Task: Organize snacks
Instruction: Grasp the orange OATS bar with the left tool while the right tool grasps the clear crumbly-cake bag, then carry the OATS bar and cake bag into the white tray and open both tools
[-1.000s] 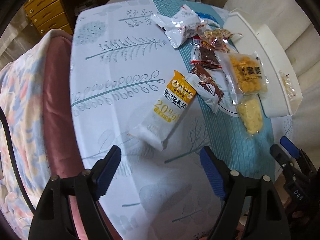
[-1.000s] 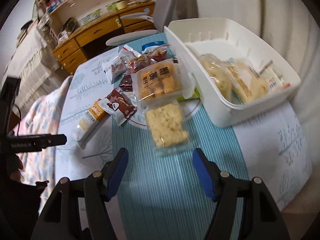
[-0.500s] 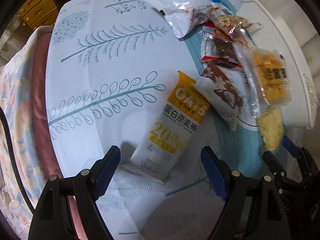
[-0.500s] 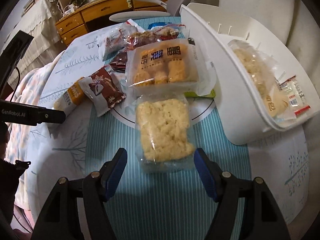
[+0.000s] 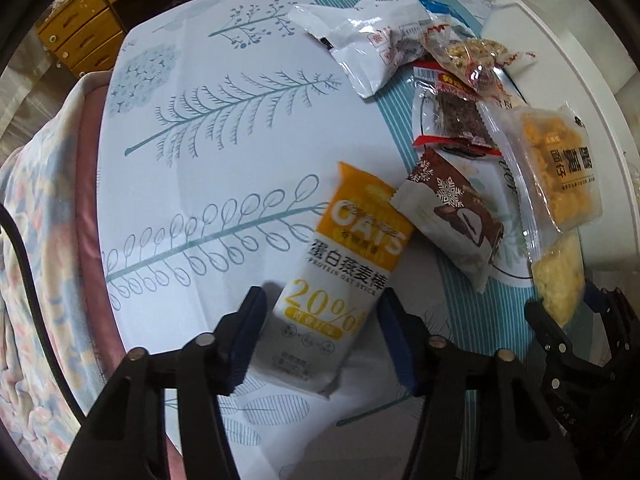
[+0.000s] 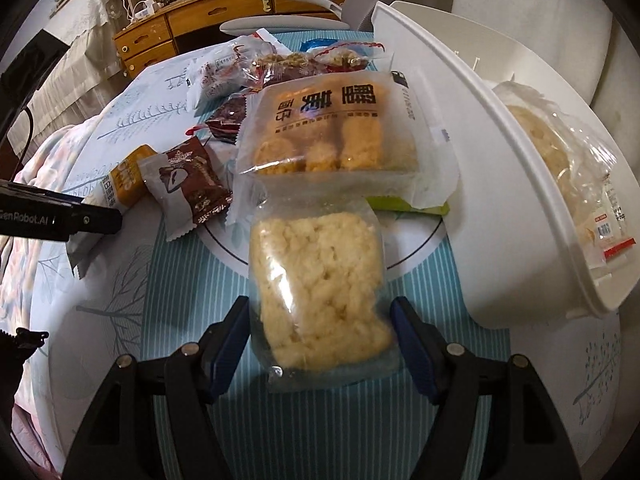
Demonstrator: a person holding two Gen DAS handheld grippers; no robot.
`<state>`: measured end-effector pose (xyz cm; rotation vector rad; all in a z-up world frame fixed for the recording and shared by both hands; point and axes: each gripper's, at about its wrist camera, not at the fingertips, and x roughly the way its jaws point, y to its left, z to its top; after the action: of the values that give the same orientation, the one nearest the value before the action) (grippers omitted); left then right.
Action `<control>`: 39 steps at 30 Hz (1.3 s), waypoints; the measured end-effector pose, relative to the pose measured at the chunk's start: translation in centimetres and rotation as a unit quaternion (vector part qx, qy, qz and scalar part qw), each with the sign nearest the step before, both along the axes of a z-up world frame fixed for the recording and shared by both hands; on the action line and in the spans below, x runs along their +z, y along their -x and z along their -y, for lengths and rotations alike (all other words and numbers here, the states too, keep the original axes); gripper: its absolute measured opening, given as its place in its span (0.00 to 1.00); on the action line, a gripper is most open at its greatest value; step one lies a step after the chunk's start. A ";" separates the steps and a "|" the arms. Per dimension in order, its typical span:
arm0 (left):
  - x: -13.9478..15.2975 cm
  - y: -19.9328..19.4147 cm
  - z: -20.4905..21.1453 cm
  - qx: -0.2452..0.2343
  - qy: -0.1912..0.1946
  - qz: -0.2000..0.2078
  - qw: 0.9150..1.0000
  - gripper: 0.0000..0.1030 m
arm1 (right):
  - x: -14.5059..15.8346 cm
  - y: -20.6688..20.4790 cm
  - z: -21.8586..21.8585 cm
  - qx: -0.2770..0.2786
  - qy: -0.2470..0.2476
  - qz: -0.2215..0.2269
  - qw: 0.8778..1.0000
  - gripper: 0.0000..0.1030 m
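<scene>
We hold our left gripper (image 5: 320, 340) low over the table (image 5: 240, 120), jaws wide astride the oat bar (image 5: 340, 280), and our right gripper (image 6: 320, 344) likewise wide around the rice cake (image 6: 320, 280) beside the bin (image 6: 500, 200).

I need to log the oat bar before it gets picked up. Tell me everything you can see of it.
The oat stick is a long flat wrapper that looks like glossy plastic film, orange at the far end with OATS in white, white below with Chinese text and a yellow 20%. It lies flat on the leaf-print tablecloth, angled. Its near half sits between the blue pads of the open left gripper; contact with them is unclear. Its far corner meets the brown snowflake packet.
</scene>
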<state>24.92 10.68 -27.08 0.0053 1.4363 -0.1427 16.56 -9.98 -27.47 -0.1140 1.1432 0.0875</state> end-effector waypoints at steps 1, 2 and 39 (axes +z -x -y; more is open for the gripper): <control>0.1 -0.1 0.1 0.003 0.000 0.002 1.000 0.45 | 0.0 0.0 0.0 0.000 -0.001 0.000 1.000 0.68; 0.2 -0.2 0.3 0.007 0.001 0.003 1.000 0.43 | 0.1 0.0 0.1 -0.001 -0.001 0.000 1.000 0.68; 14.5 12.3 -5.2 0.090 0.186 0.074 0.976 0.36 | 11.9 5.6 -3.9 0.055 -0.098 0.036 0.993 0.53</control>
<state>12.64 15.84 -12.55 -0.4128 1.2366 -0.2545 10.99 -6.12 -15.56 -0.0047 1.0502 0.2902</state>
